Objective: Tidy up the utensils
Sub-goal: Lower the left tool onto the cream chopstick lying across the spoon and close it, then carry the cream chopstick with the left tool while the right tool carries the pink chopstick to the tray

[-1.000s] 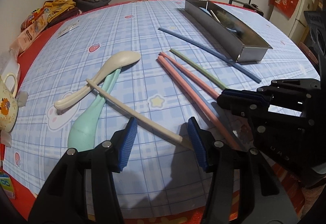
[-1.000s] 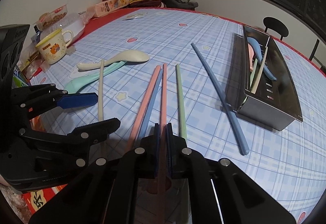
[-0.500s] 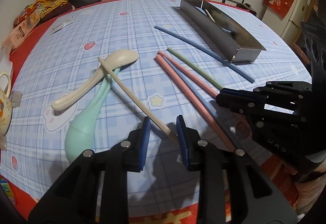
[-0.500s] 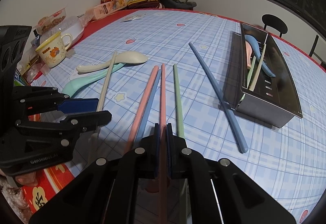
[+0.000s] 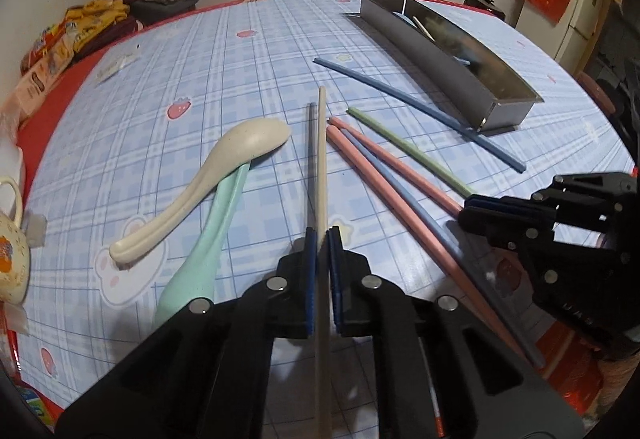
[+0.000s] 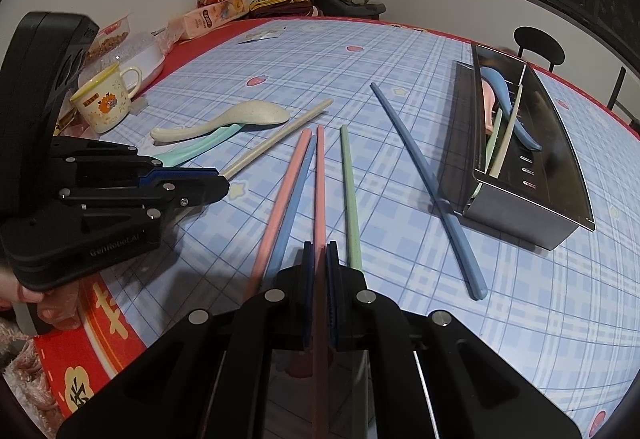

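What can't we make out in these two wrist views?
- Left wrist: the inside of the metal tray is mostly hidden by its near wall.
- Left wrist: the mug is cut off by the left edge.
- Right wrist: the near end of the pink chopstick is hidden inside the right gripper.
- Right wrist: the print on the snack packets is too small to read.
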